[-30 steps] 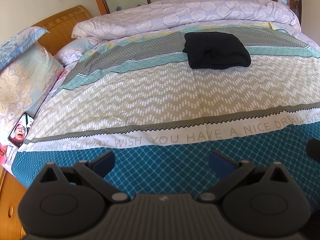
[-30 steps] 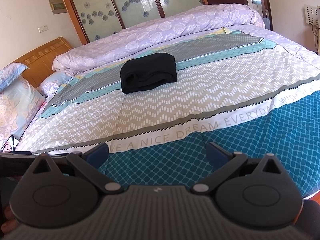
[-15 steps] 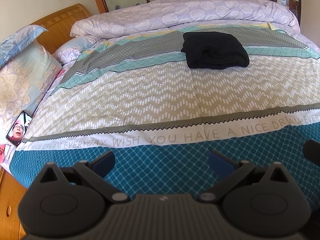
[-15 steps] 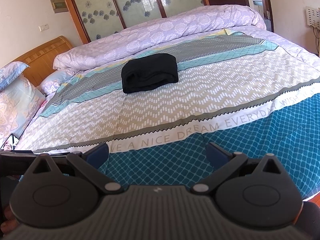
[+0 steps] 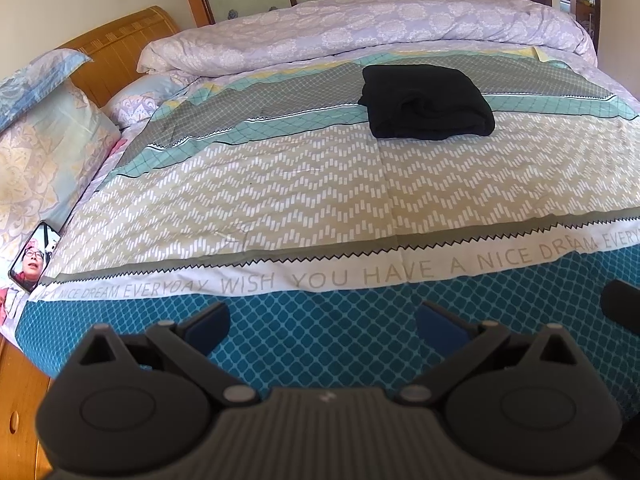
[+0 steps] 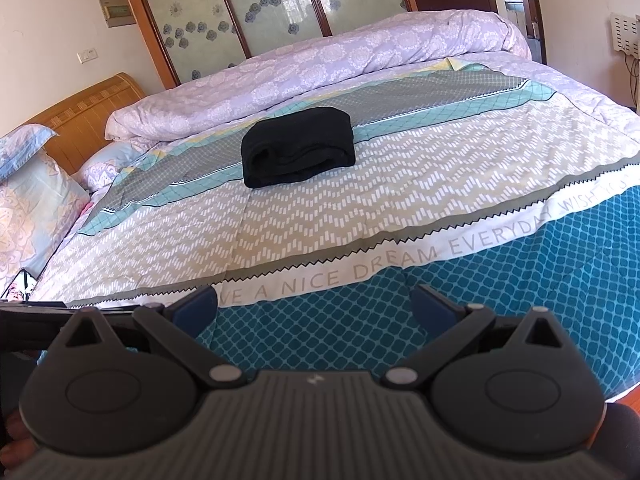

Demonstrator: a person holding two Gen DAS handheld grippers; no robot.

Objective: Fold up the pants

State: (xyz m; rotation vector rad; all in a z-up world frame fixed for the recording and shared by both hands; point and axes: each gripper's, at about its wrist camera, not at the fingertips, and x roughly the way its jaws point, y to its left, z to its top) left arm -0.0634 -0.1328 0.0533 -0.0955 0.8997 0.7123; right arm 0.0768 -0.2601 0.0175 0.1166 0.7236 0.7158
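And here are the black pants (image 5: pixel 426 102) — folded into a compact bundle, lying on the patterned bedspread (image 5: pixel 320 184) toward the far side of the bed, across the grey and teal bands, just in front of the rolled lilac duvet (image 5: pixel 360 32). From the right wrist view the pants (image 6: pixel 298 146) show their layered folded edge facing the camera.

The left gripper (image 5: pixel 323 320) hovers over the blue-lattice near edge of the bedspread, jaws spread wide, nothing between the blue pads (image 5: pixel 208 326). The right gripper (image 6: pixel 314 306) does the same — fingers parted, empty, held above the printed strip reading "A NICE DREAM EVERYDAY". Both grippers sit well apart from the pants, touching no cloth.

Off to the left, pillows (image 5: pixel 36 148) lean against the wooden headboard (image 5: pixel 116 52), and a phone (image 5: pixel 34 258) with a face on its lit screen lies at the bedspread's edge beside them. Behind the bed stand floral frosted-glass panels (image 6: pixel 256 8) in wooden frames.
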